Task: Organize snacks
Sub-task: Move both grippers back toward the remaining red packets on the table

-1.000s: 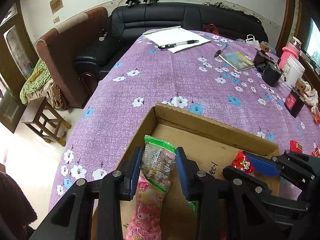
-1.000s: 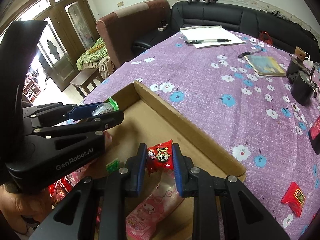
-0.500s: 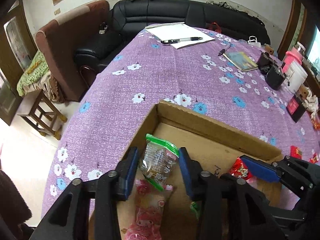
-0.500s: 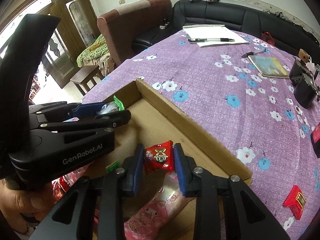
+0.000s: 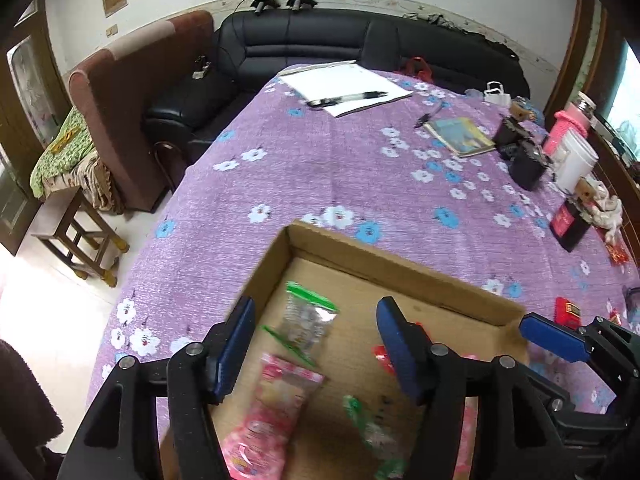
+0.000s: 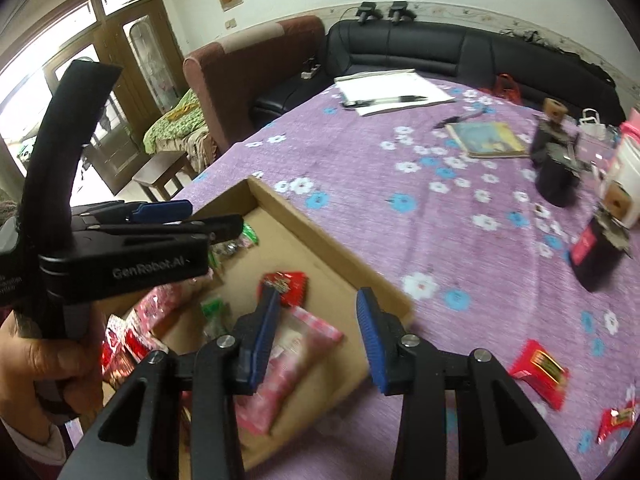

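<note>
**Both snacks dropped into the box**

Now that your left gripper (image 5: pixel 314 344) is opening, the clear packet (image 5: pixel 306 322) lies released by the box (image 5: pixel 400 258) left wall. Your right gripper (image 6: pixel 316 334), also opening, has freed the red packet (image 6: pixel 290 286) mid-box; loose red packets (image 6: pixel 540 372) await on the table's right edge.

matt brown cardboard box (image 5: pixel 404 268), glossy plastic snack packets (image 5: pixel 306 322), purple flowered woven tablecloth (image 5: pixel 320 176), shiny black leather sofa (image 5: pixel 320 46)

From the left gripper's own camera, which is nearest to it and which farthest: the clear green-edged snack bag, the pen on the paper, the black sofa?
1. Clear snack bag: in the cardboard box, between the left gripper's opening jaws, untouched.
2. Pen: far across the table, on white paper.
3. Black sofa: beyond the table, against the wall.
</note>
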